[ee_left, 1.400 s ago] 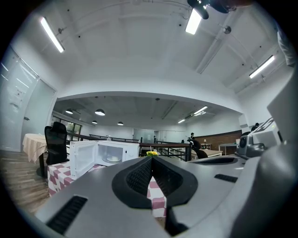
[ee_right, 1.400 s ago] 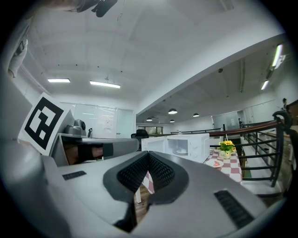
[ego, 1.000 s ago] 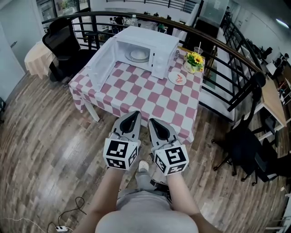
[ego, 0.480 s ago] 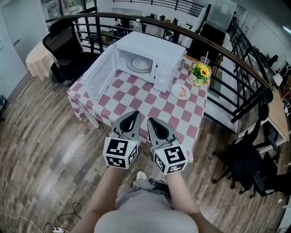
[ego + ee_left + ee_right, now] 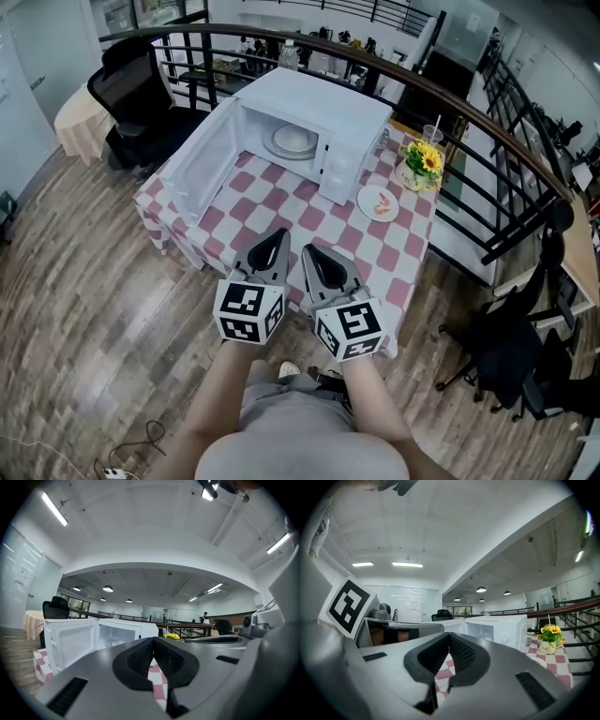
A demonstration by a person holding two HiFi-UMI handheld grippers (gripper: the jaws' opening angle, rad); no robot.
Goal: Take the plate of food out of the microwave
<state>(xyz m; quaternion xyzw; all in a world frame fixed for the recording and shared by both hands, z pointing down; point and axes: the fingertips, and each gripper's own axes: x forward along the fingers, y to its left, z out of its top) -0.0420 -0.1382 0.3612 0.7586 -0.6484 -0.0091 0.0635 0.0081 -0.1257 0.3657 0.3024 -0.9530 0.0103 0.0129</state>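
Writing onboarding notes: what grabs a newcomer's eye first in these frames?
The white box microwave with its door swung open, a round white plate inside, on the pink-and-white checked tablecloth. In front, the left hand-held gripper and right hand-held gripper sit side by side, shut and empty.
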